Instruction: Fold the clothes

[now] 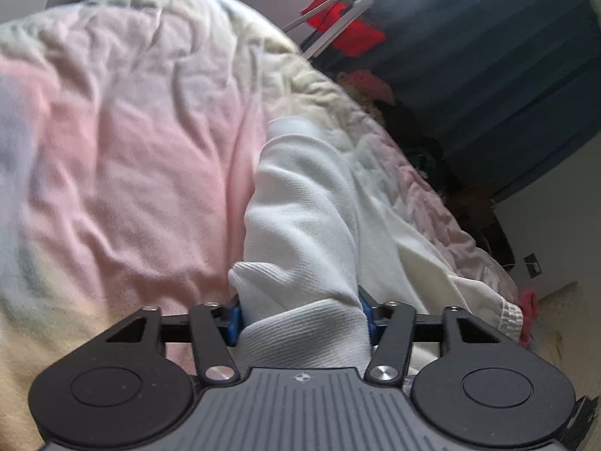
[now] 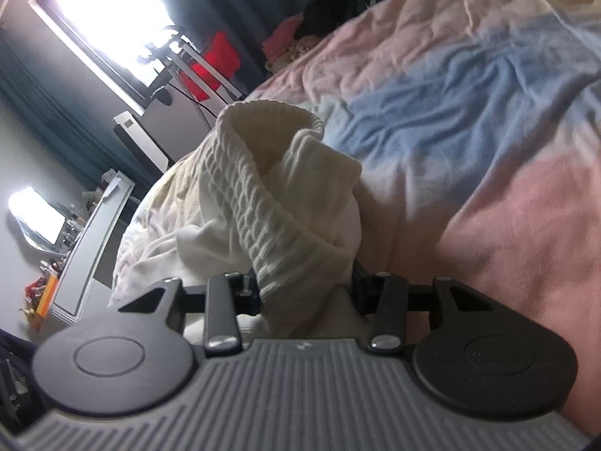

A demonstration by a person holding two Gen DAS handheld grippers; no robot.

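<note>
A white garment [image 1: 300, 206] lies stretched along the pastel pink, blue and cream bed cover [image 1: 131, 150]. Its ribbed cuff end [image 1: 300, 342] is bunched between the blue pads [image 1: 233, 323] of my left gripper [image 1: 300, 319], which is shut on it. In the right wrist view the same kind of cream-white cloth shows a gathered elastic waistband [image 2: 263, 203] standing up in a loop. My right gripper [image 2: 304, 289] is shut on that band, with its fingertips hidden under the fabric. The bed cover [image 2: 469, 112] runs off to the right of it.
A metal rack with red cloth [image 1: 338, 18] stands past the bed's far edge, before a dark curtain [image 1: 488, 75]. The right wrist view shows a bright window [image 2: 109, 11], a red box [image 2: 214, 64] and a long shelf with small items [image 2: 86, 233].
</note>
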